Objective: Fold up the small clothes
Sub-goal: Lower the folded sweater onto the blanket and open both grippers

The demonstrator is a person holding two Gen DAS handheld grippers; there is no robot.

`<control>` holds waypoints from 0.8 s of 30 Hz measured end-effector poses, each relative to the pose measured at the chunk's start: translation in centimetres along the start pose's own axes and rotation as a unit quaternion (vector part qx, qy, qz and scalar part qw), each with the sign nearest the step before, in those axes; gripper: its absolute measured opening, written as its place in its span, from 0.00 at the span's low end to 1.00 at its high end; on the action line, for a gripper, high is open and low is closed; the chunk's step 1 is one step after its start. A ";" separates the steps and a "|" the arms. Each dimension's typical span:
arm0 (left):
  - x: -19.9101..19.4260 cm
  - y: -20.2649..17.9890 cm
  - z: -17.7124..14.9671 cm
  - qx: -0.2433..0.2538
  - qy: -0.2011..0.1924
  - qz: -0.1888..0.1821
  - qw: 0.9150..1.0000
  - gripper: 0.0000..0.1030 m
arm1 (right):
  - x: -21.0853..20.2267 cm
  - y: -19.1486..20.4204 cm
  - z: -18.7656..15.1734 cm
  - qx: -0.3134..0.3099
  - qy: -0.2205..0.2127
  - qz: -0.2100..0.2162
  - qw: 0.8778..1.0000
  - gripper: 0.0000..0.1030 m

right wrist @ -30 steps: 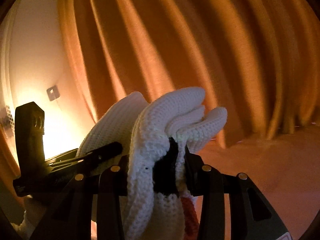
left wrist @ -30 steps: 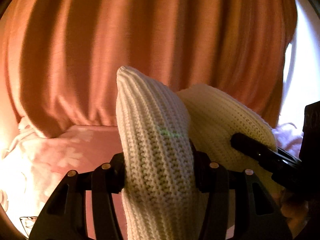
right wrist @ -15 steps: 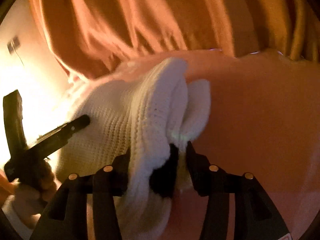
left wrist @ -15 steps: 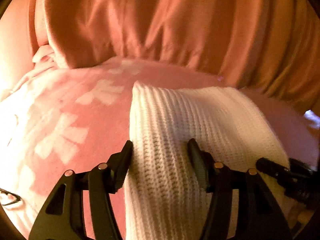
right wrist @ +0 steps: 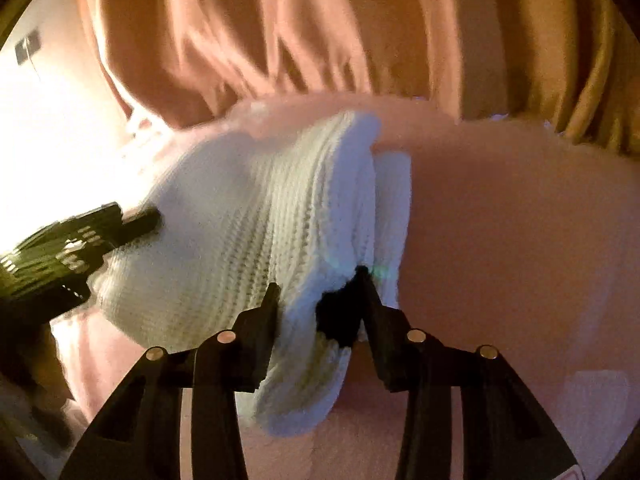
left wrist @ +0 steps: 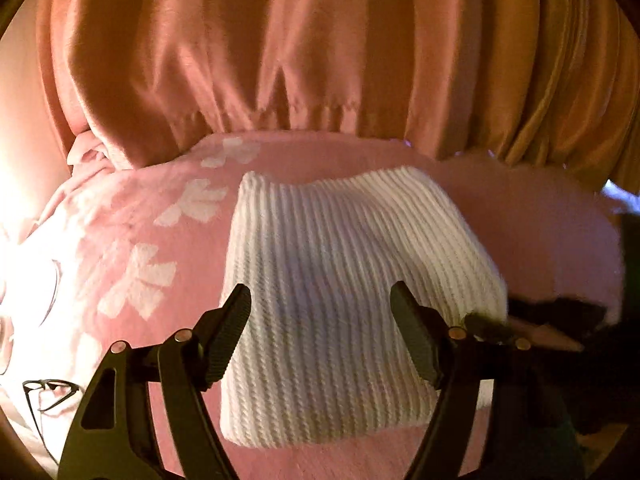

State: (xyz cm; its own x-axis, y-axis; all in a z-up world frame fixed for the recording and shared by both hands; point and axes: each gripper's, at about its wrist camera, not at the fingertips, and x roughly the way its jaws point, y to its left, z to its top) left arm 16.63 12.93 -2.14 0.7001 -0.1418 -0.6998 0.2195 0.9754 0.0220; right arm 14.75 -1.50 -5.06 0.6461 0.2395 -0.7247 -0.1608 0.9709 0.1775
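Note:
A white knitted garment (left wrist: pixel 340 280) lies folded flat on a pink blanket (left wrist: pixel 132 240) with white flower prints. My left gripper (left wrist: pixel 320 312) is open, its jaws spread wide on either side of the garment's near part. In the right wrist view the same garment (right wrist: pixel 256 232) is bunched at its right edge. My right gripper (right wrist: pixel 320 296) is still shut on that bunched edge, low over the blanket (right wrist: pixel 500 240). The left gripper shows at the left of the right wrist view (right wrist: pixel 80 236).
Orange-pink curtains (left wrist: pixel 320 48) hang behind the bed's far edge. A pair of glasses (left wrist: pixel 48 392) lies on the blanket at the lower left. A bright lit wall (right wrist: pixel 48 128) is on the left. A dark object (left wrist: pixel 560 312) sits at the garment's right.
Both grippers came down from in front of the curtains to the bed. The garment went from held up to lying on the blanket. My left gripper opened and let go of it.

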 end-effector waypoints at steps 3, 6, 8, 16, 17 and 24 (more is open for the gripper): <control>-0.8 -0.7 -0.4 0.016 -0.003 0.025 1.000 0.69 | -3.4 0.8 0.7 -0.004 -0.036 -0.046 0.998 0.41; -1.8 -0.8 -0.5 0.002 -0.012 0.031 0.999 0.79 | -5.8 1.6 1.2 0.009 -0.060 -0.076 0.995 0.56; -2.7 -0.8 -0.7 -0.009 -0.018 0.030 0.999 0.86 | -6.7 1.8 1.0 0.017 -0.075 -0.101 0.992 0.67; -4.5 -0.4 -2.8 -0.009 -0.014 0.048 0.999 0.93 | -7.2 2.7 -1.9 0.048 -0.078 -0.126 0.988 0.83; -4.7 -0.2 -3.2 -0.015 -0.020 0.056 0.998 0.93 | -7.4 2.8 -2.4 0.050 -0.075 -0.123 0.988 0.83; -5.2 -0.3 -6.8 0.012 -0.013 0.064 0.998 0.93 | -7.8 3.4 -4.7 0.048 -0.062 -0.128 0.989 0.83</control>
State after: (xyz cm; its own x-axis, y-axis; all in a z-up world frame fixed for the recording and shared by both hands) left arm 8.27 14.50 -3.36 0.7403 -0.0214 -0.6720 0.1433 0.9815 0.1266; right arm 5.68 -0.09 -1.92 0.7439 -0.0220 -0.6680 0.0878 0.9940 0.0651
